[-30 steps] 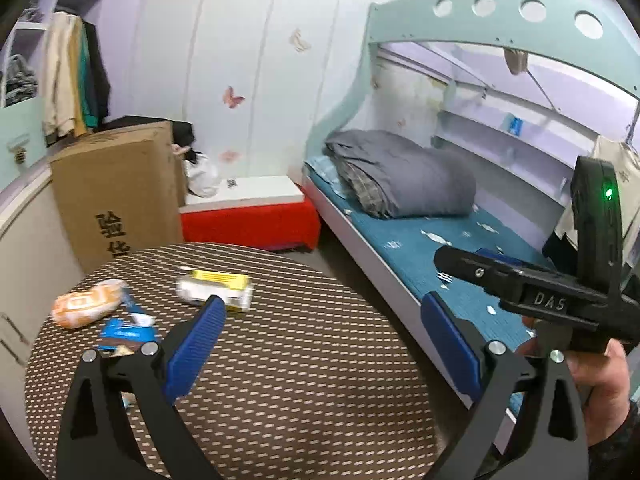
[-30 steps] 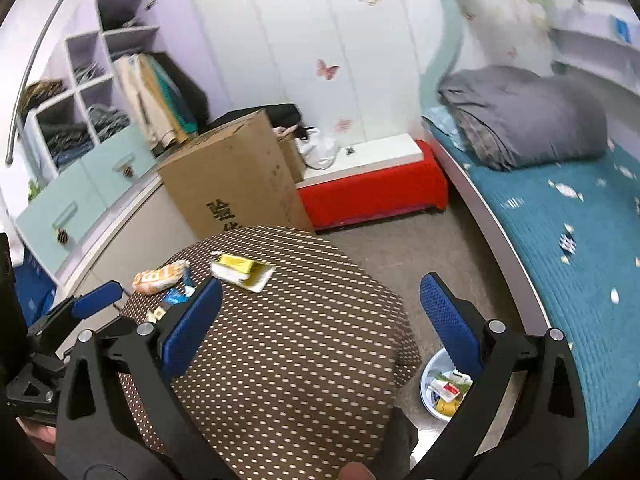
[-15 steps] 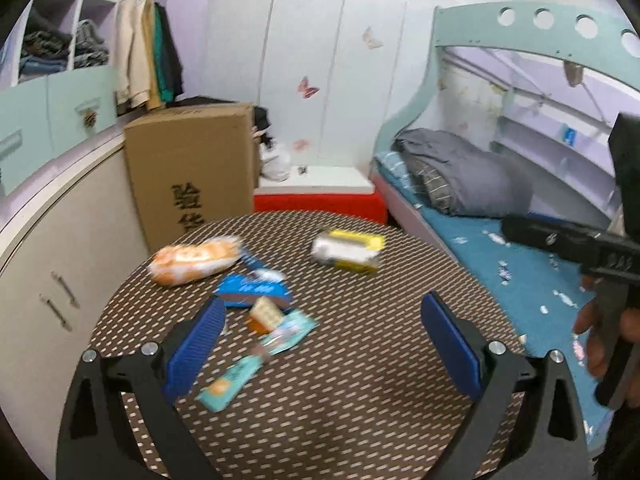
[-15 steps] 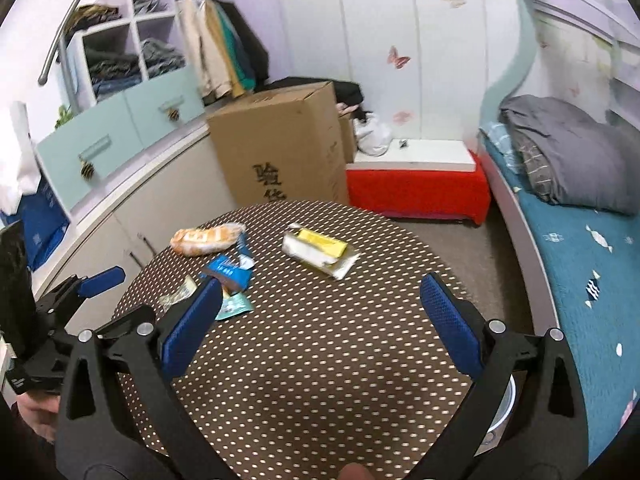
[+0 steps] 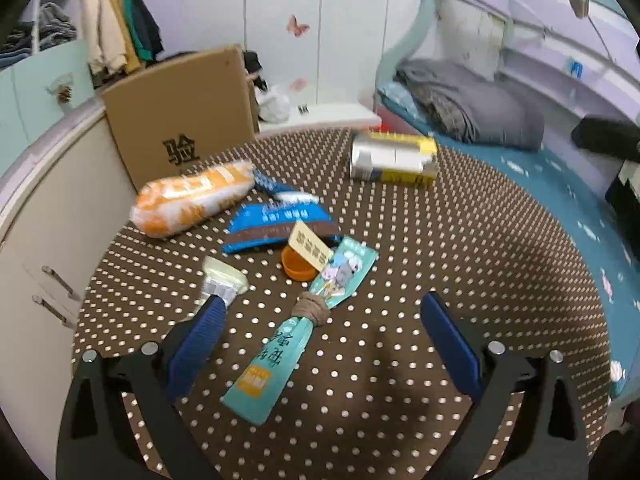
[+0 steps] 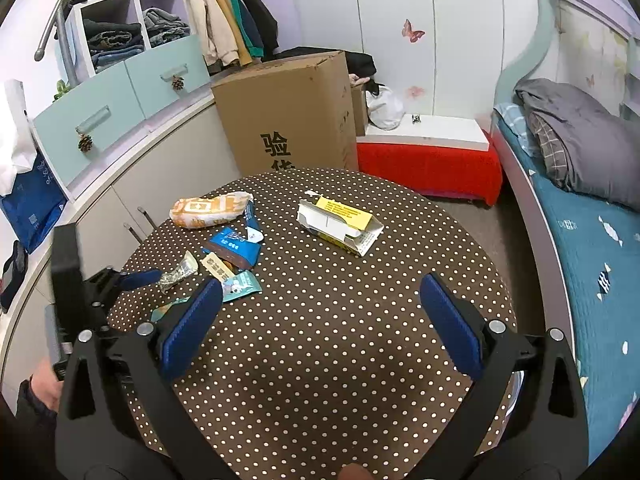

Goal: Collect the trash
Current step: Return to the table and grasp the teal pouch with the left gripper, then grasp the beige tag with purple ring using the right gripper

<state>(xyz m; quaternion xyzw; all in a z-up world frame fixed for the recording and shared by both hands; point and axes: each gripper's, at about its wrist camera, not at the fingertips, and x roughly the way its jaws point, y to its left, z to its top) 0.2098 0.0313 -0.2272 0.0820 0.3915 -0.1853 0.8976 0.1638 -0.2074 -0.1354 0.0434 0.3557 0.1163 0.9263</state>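
Note:
Several pieces of trash lie on a round brown dotted table [image 5: 460, 248]. A teal pouch [image 5: 296, 336] lies between my left fingers. Beyond it are an orange cap [image 5: 298, 266], a blue wrapper [image 5: 276, 226], an orange bread bag [image 5: 192, 200], a clear wrapper [image 5: 222, 284] and a yellow-white carton [image 5: 394, 158]. My left gripper [image 5: 320, 344] is open and empty just above the table. My right gripper [image 6: 320, 320] is open and empty, higher up; the carton [image 6: 340, 226] and the bread bag [image 6: 210, 210] lie ahead of it.
A large cardboard box [image 6: 288, 116] stands behind the table. A red bench [image 6: 430, 160] and a bed [image 6: 592, 240] are to the right. Cabinets [image 6: 120, 92] run along the left. The left gripper's body [image 6: 80, 296] shows at the table's left edge.
My left gripper has swung left and dropped toward the trash pile; the teal pouch now lies between its fingers. My right gripper has turned left and risen over the table.

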